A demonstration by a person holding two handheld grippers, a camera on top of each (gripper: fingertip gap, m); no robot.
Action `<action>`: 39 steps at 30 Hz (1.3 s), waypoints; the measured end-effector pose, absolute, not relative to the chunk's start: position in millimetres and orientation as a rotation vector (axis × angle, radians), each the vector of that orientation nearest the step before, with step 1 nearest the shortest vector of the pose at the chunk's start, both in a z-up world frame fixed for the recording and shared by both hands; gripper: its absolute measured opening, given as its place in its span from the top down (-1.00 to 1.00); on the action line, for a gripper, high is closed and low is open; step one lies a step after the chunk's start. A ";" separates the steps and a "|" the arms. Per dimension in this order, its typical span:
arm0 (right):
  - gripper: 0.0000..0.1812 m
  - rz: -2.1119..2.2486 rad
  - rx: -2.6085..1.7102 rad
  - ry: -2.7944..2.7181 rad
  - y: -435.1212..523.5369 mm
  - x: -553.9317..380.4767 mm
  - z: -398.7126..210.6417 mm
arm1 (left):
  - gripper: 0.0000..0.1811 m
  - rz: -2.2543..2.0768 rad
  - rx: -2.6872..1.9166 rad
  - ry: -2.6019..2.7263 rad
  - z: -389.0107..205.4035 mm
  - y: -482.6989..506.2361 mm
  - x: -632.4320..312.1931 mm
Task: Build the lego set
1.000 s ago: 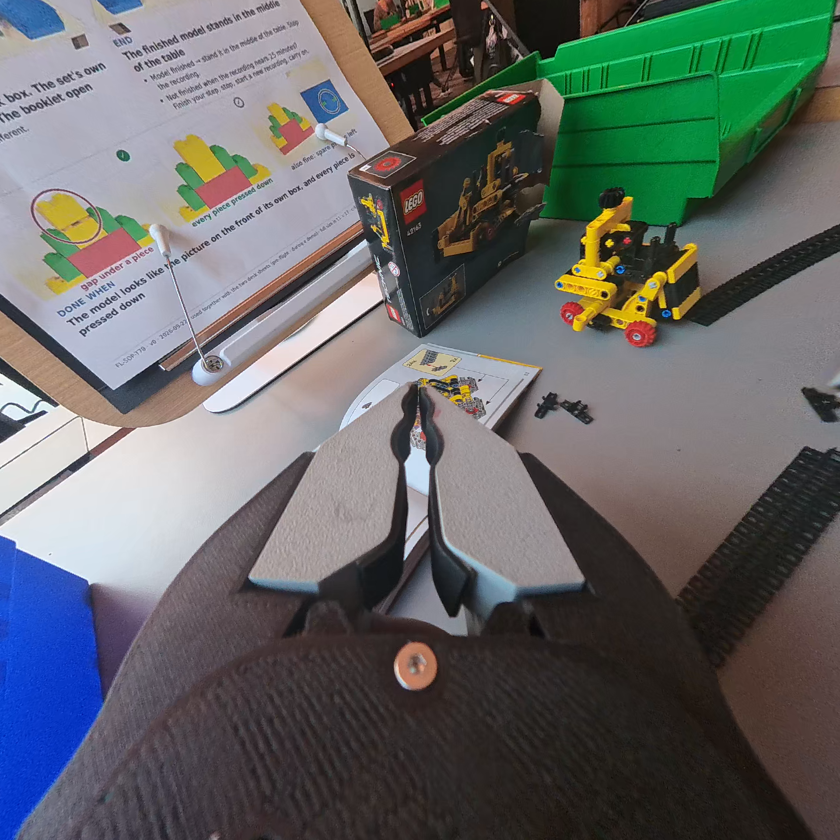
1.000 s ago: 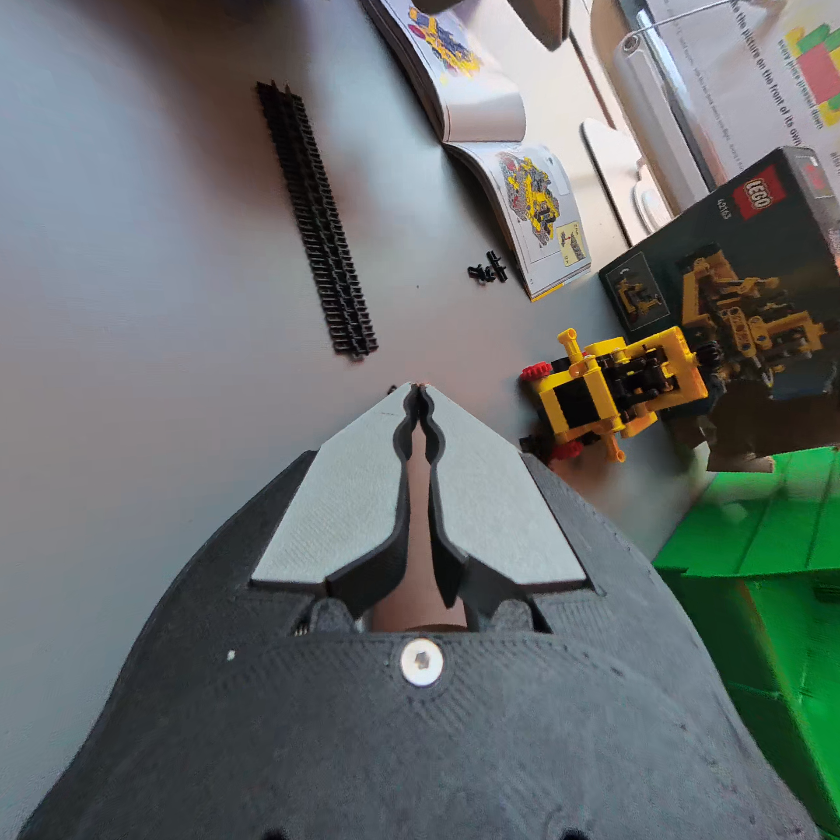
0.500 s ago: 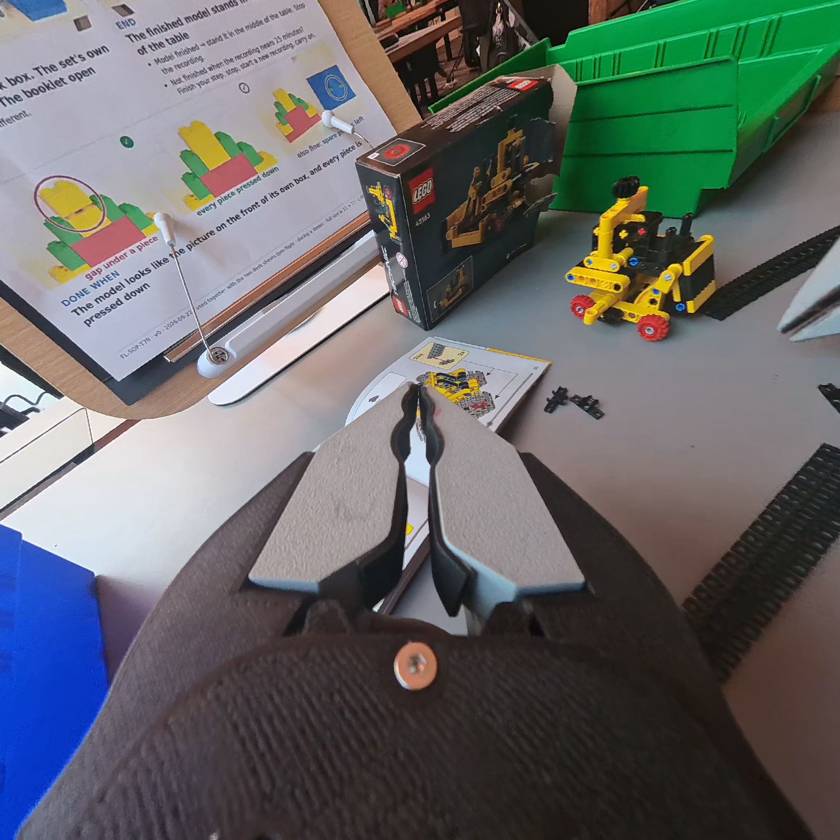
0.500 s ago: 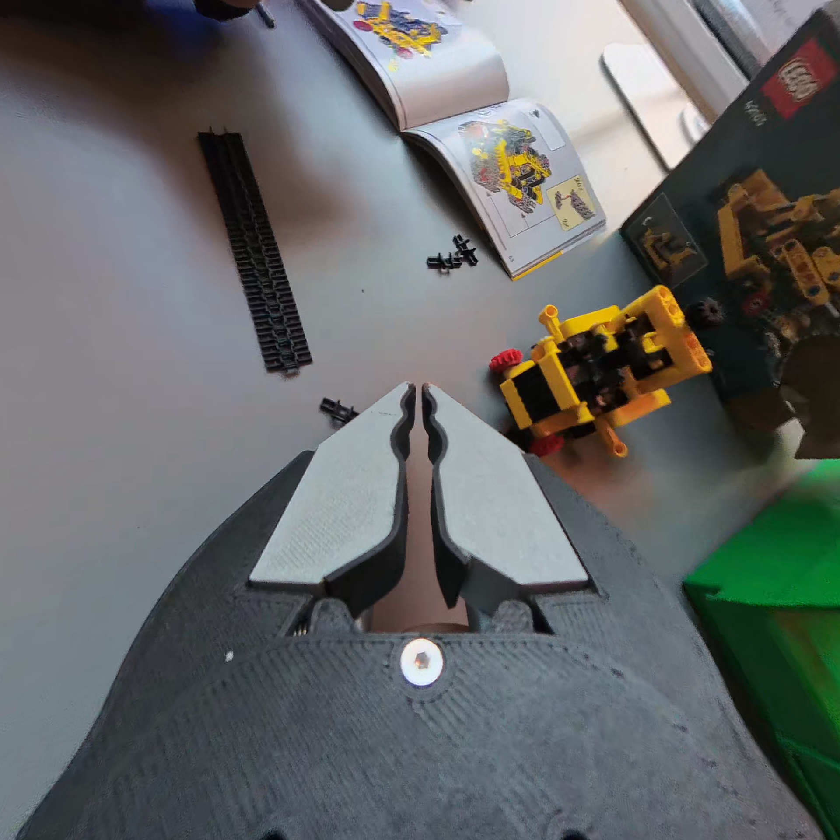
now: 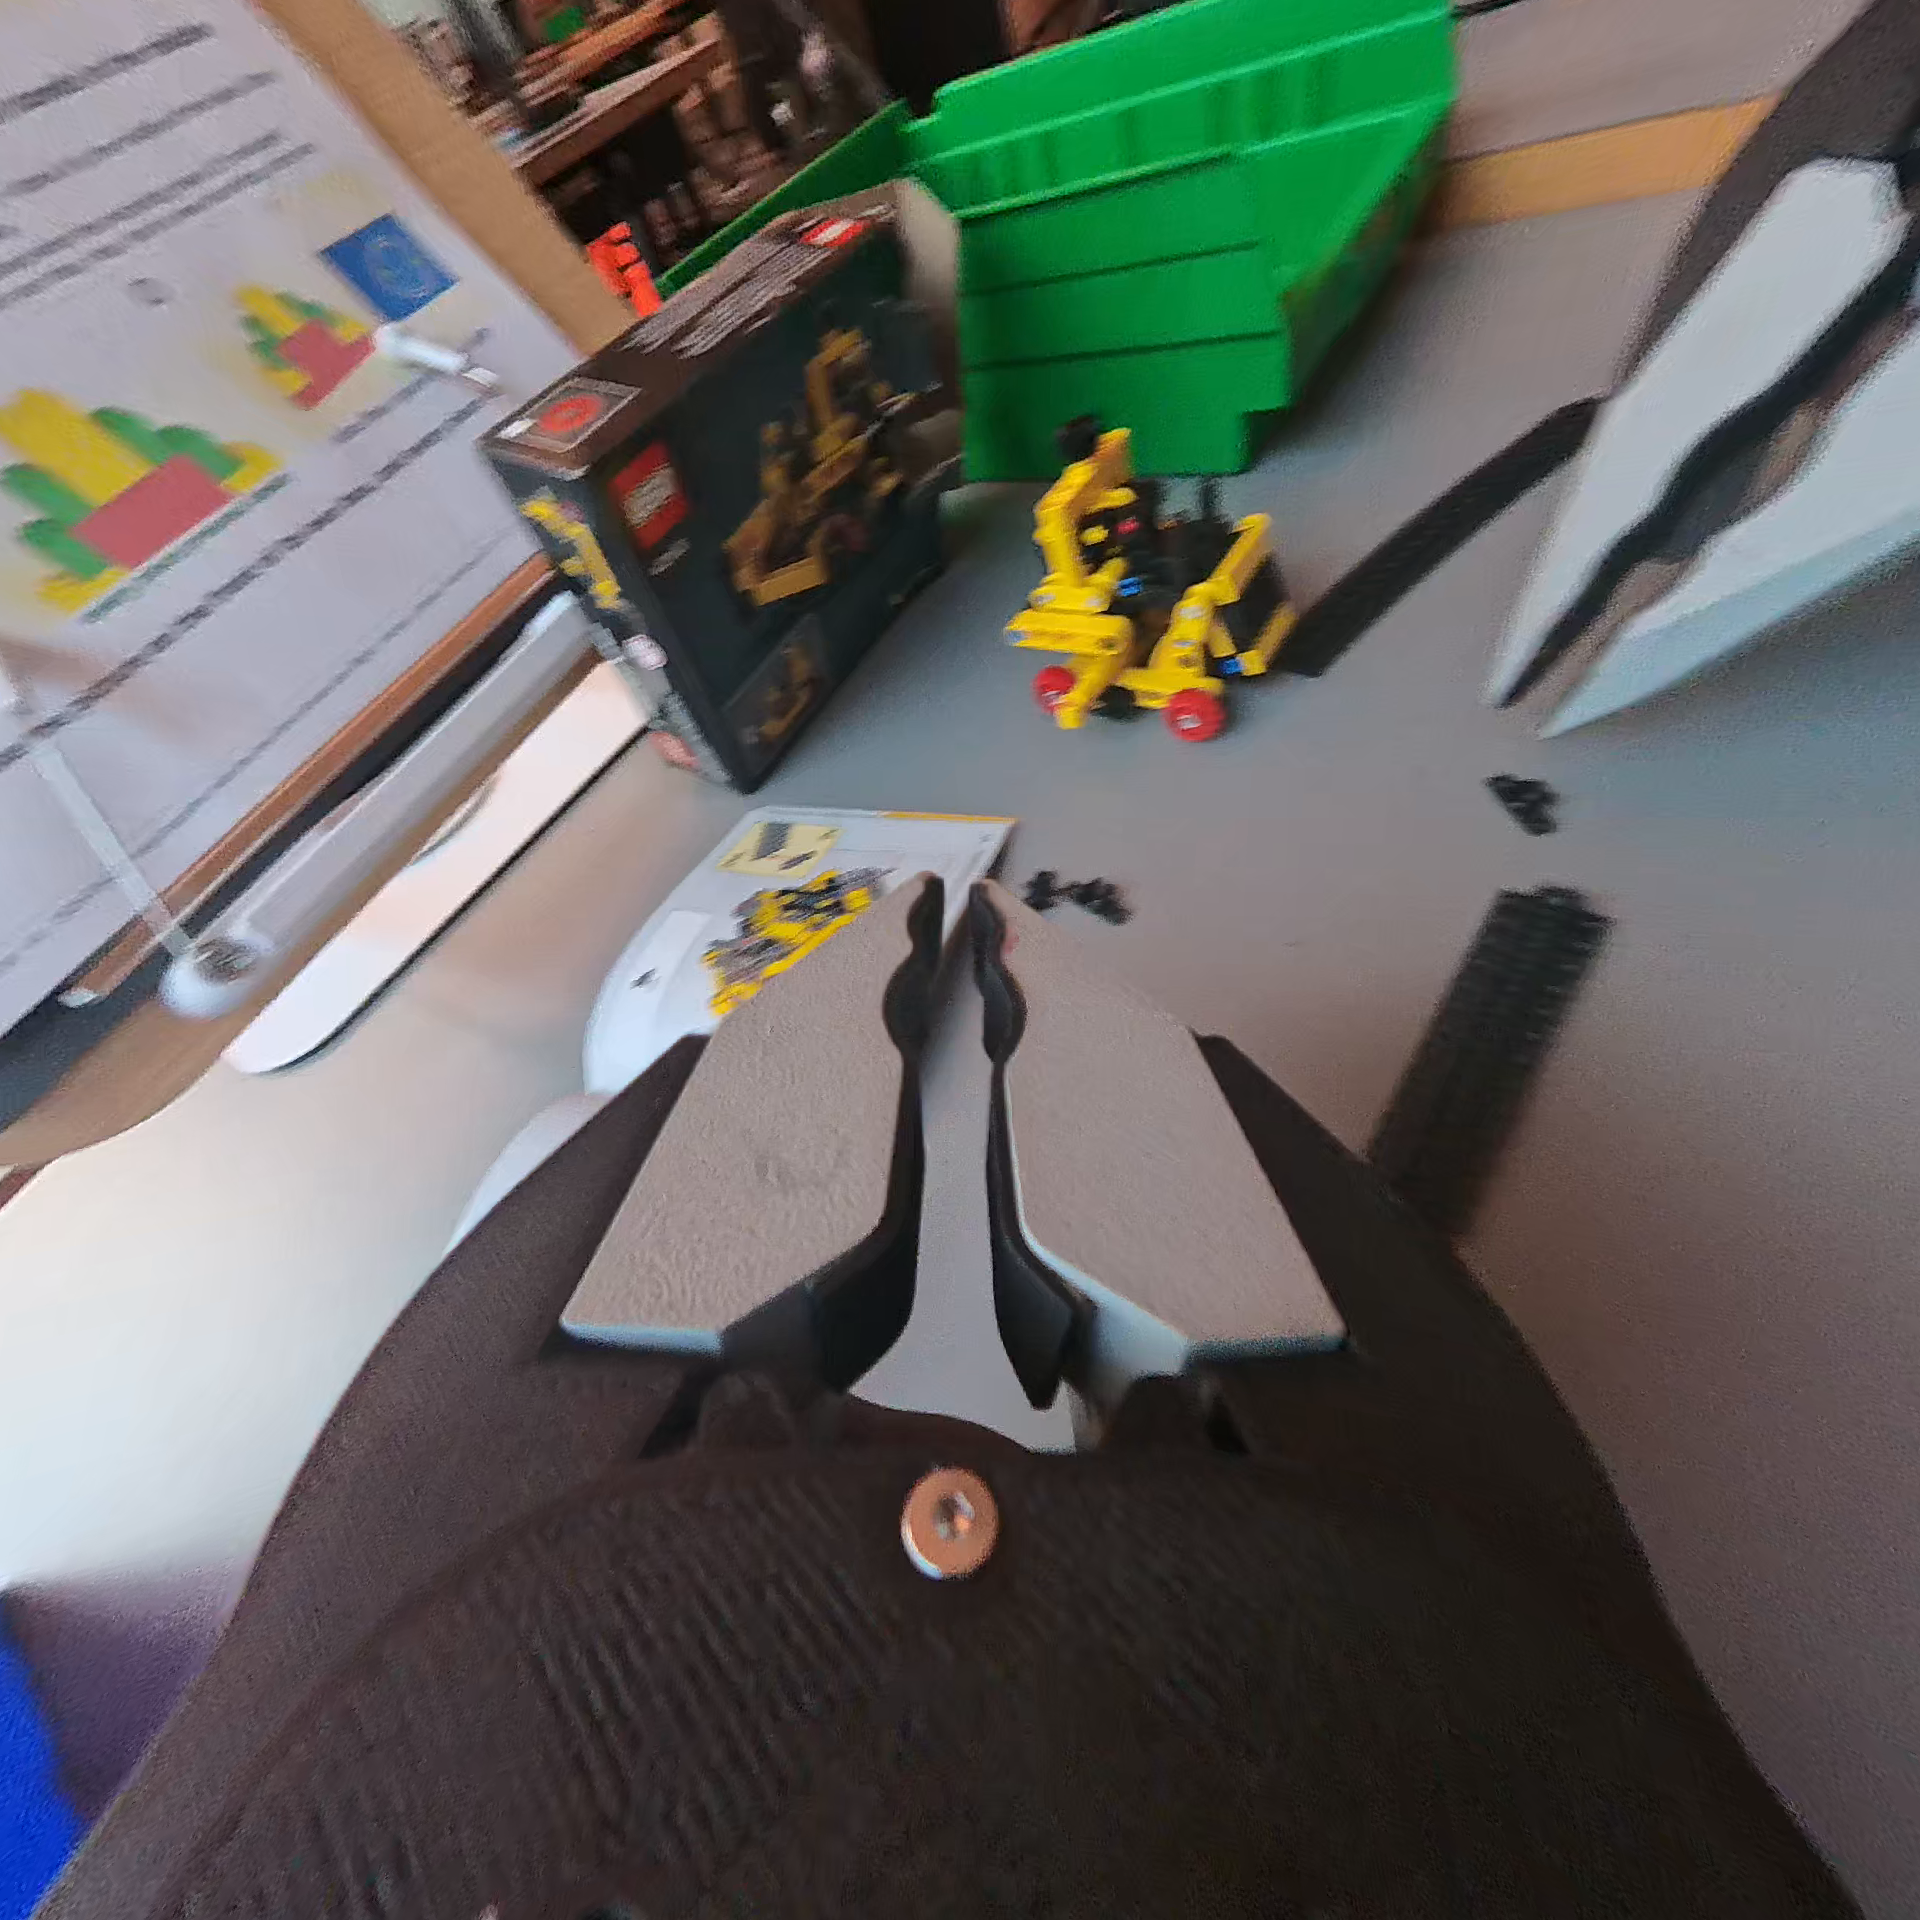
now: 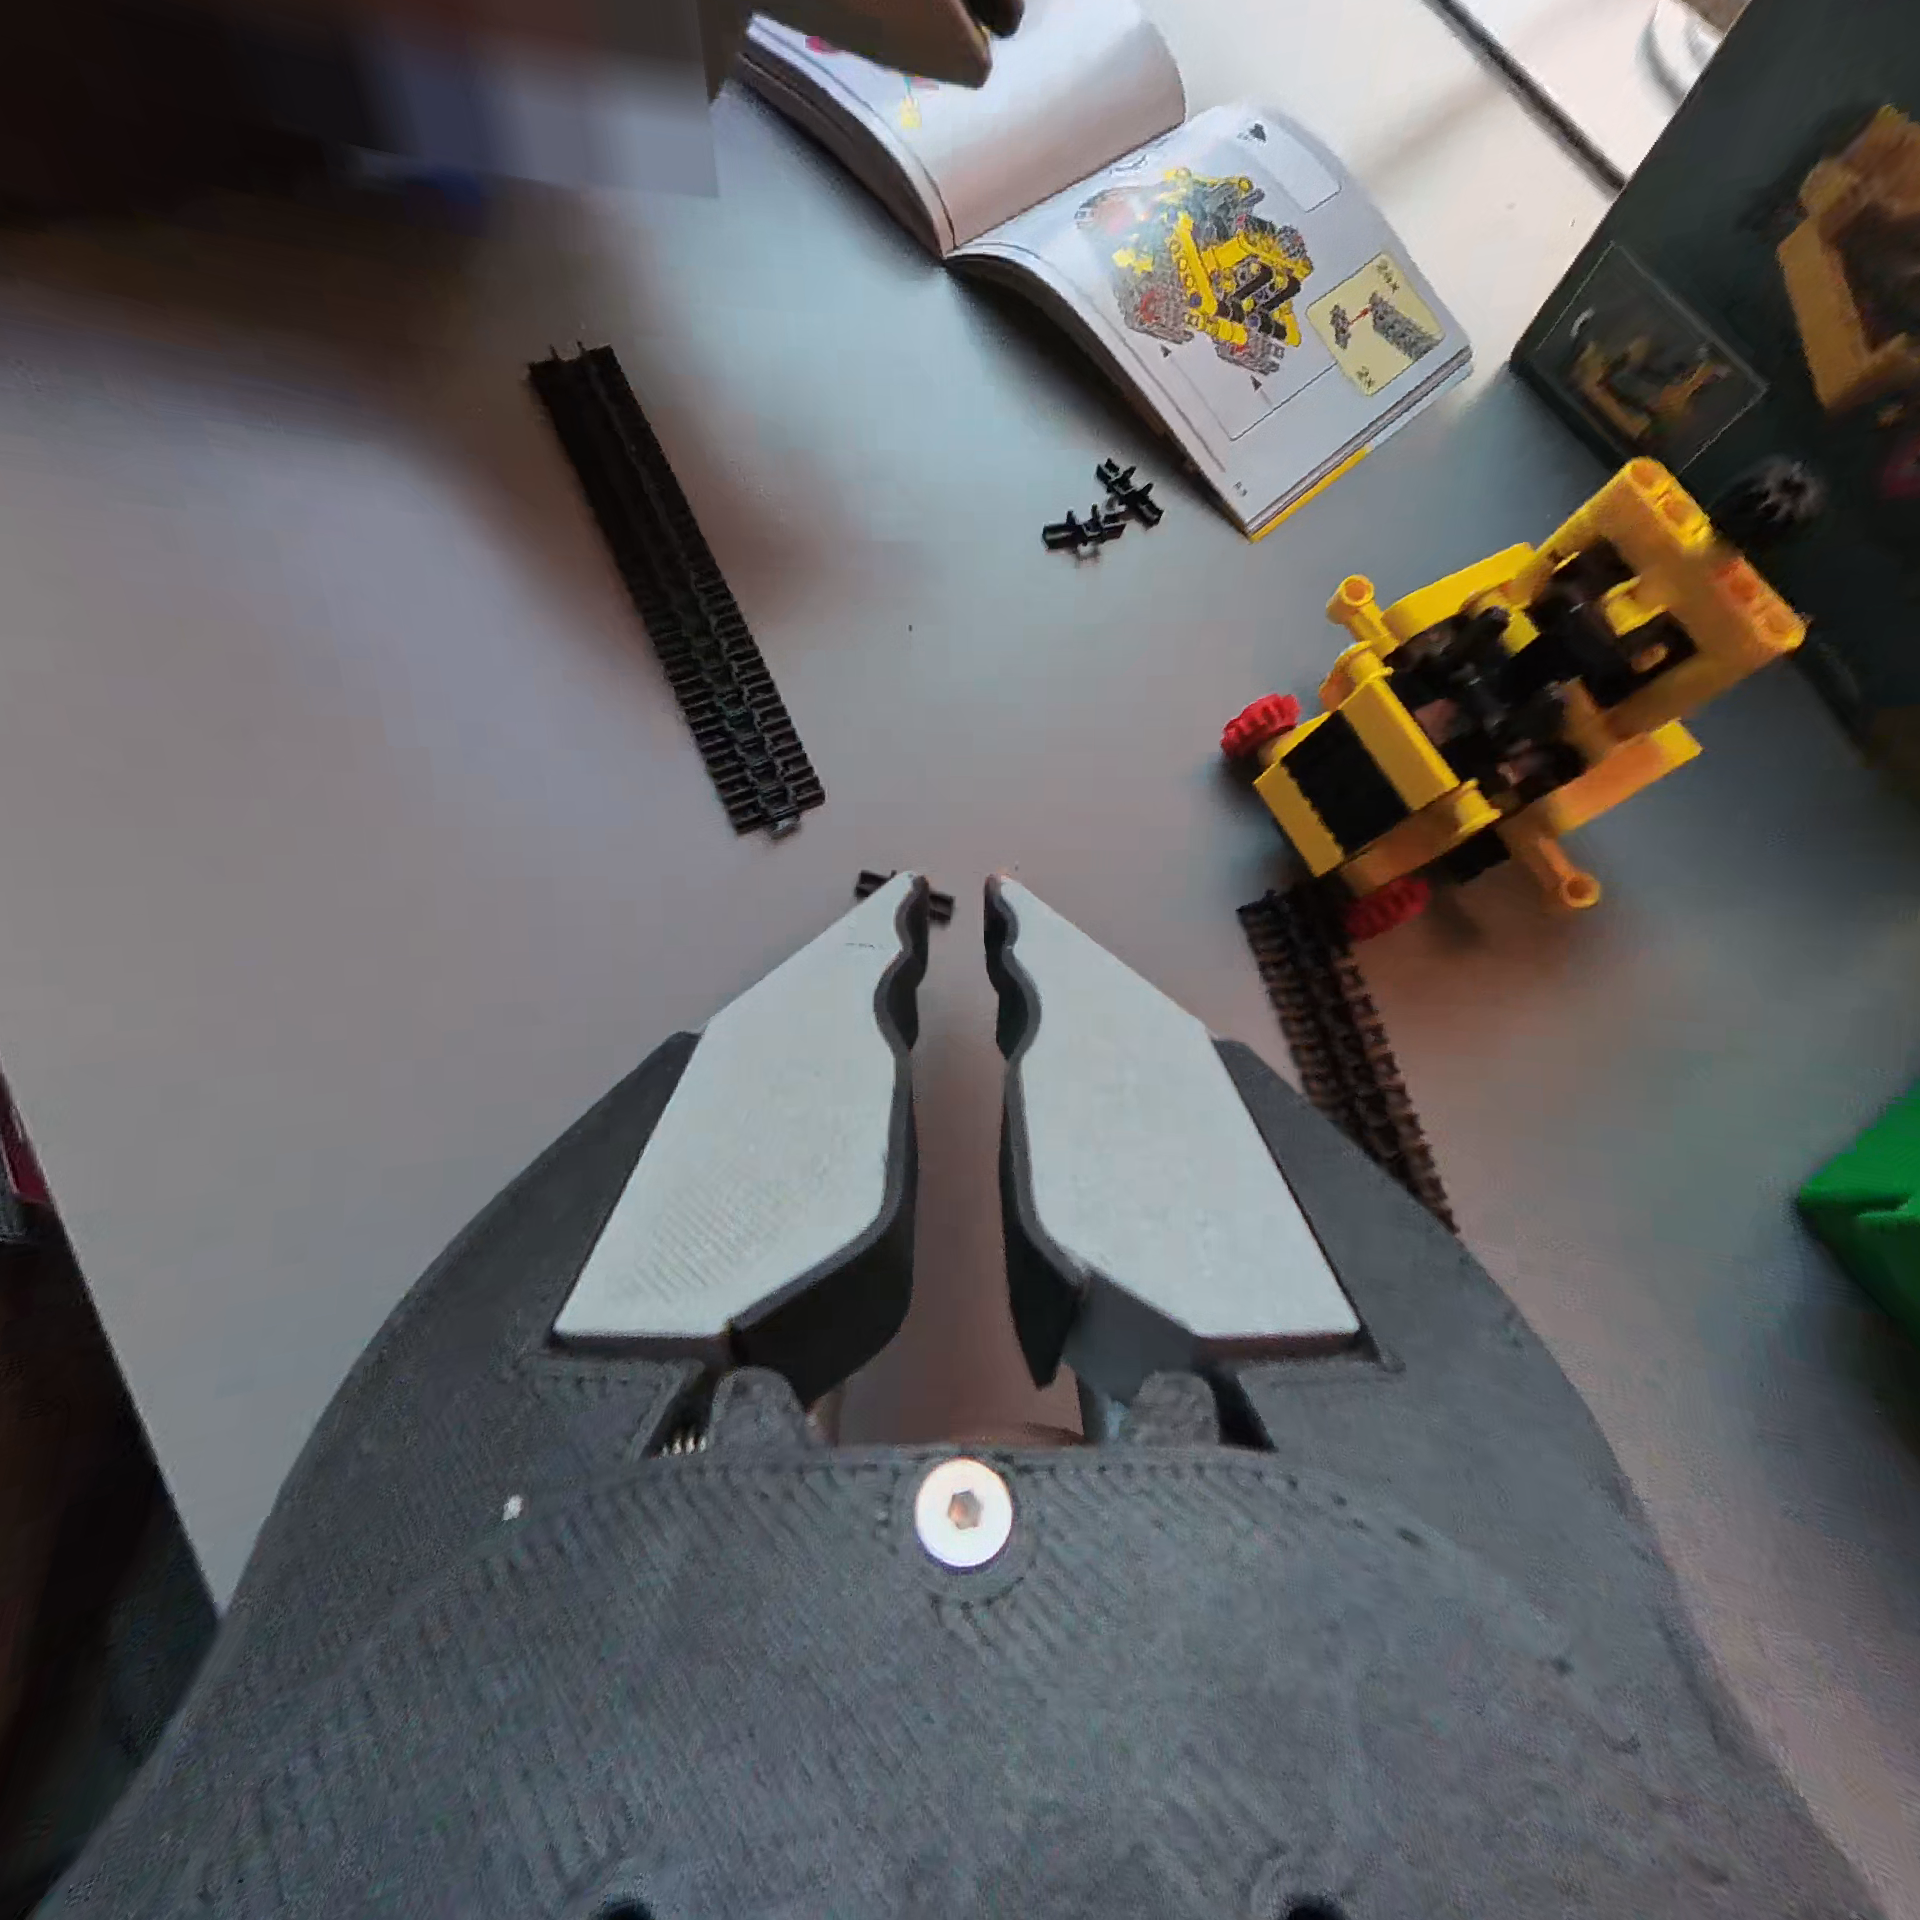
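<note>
The partly built yellow-and-black model point(image 5: 1143, 613) point(image 6: 1496, 707) stands on the grey table. One black track strip point(image 6: 675, 592) point(image 5: 1486, 1049) lies loose. A second track strip point(image 6: 1340, 1049) runs from the model's red wheel. My right gripper point(image 6: 954, 885) is slightly open and empty, low over the table. A small black piece point(image 6: 940, 900) lies at its left fingertip. This gripper also shows in the left wrist view point(image 5: 1522, 712). My left gripper point(image 5: 954, 891) is shut and empty, over the open booklet point(image 5: 831, 883) point(image 6: 1195, 270). More black pieces point(image 6: 1101, 509) point(image 5: 1075, 896) lie by the booklet.
The set's dark box point(image 5: 748, 540) point(image 6: 1714, 343) stands behind the booklet. A green bin point(image 5: 1174, 239) point(image 6: 1870, 1216) lies behind the model. An instruction board point(image 5: 208, 416) on a white stand leans at the left. The left wrist view is blurred. Across from one pair of fingers to the other is roughly 15 centimeters.
My right gripper has opened a little and moved toward the loose black piece, coming into the left wrist view. My left gripper has shifted forward and to the right, staying shut.
</note>
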State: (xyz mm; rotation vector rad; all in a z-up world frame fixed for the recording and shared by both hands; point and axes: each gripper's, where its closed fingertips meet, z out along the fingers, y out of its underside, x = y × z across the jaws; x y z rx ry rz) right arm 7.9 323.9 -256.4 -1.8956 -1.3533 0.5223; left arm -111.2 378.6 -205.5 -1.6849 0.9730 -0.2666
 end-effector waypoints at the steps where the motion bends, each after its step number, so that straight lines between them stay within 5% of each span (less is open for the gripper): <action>1: 0.92 0.519 -1.904 -1.337 321.4 8.2 -257.6 | 0.98 -0.341 -1.682 1.019 -207.1 368.9 -102.0; 39: 0.97 0.595 -1.800 -1.577 314.9 -7.2 -274.5 | 0.85 -0.637 -1.849 1.230 -244.9 329.9 -77.5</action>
